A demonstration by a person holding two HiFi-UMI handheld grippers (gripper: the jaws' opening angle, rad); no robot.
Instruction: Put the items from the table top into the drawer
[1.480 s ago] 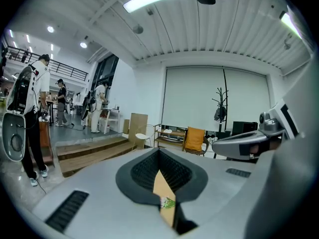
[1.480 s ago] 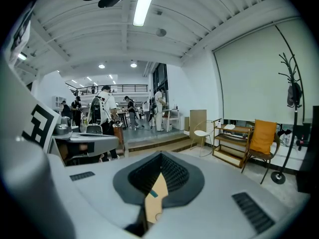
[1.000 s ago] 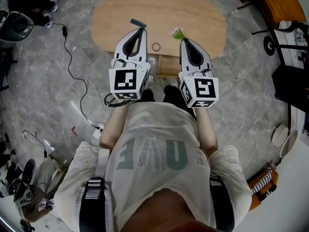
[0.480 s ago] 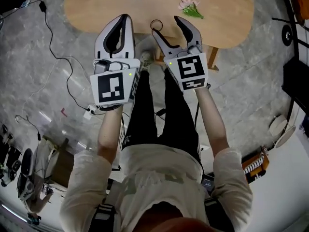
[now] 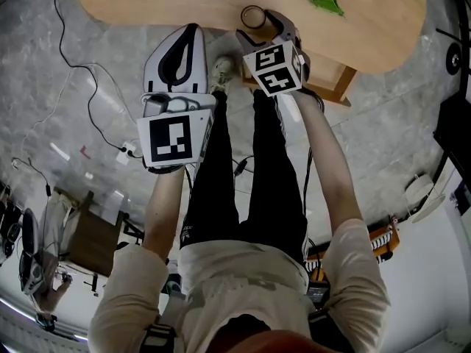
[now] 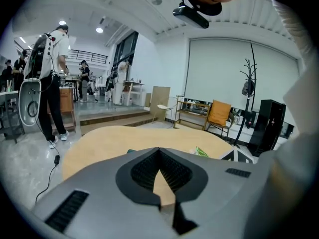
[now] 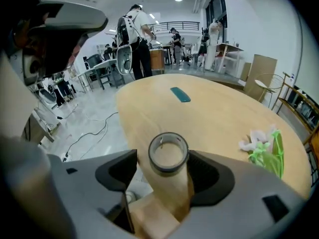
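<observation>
Scene: A person stands over an oval wooden table (image 5: pixel 147 2) with a two-jaw gripper in each hand. The items on top are bound for the drawer.
Right gripper (image 5: pixel 263 29): Its jaws are spread wide, having just been opening. The tape roll (image 7: pixel 168 153) sits in the gap between them, closer to the right-hand pad and not yet squeezed.
Left gripper (image 6: pixel 159 151): Its jaws are closed tip to tip on nothing, with the tips at the table's near edge.
Tape roll: It lies flat at the table's near edge, just above the wooden drawer unit (image 5: pixel 335 79) tucked under the top.
Other items: A flower sprig in green wrap (image 7: pixel 261 151) lies to the right, and a flat teal object (image 7: pixel 180 94) lies farther across the table. Both are well apart from either gripper.
Step in hand: By the look of it, picking up the roll.
Doing it well: The roll should be centred in the gap before the jaws close, since a one-sided touch could nudge it off the edge. The pads should come low enough to take the roll's outer wall on both sides. They should close across its full width, firmly but without crushing the hollow ring, and the lift should go straight up.
Drawer: No view shows whether it stands open. The idle left gripper looks the natural one to deal with it.
</observation>
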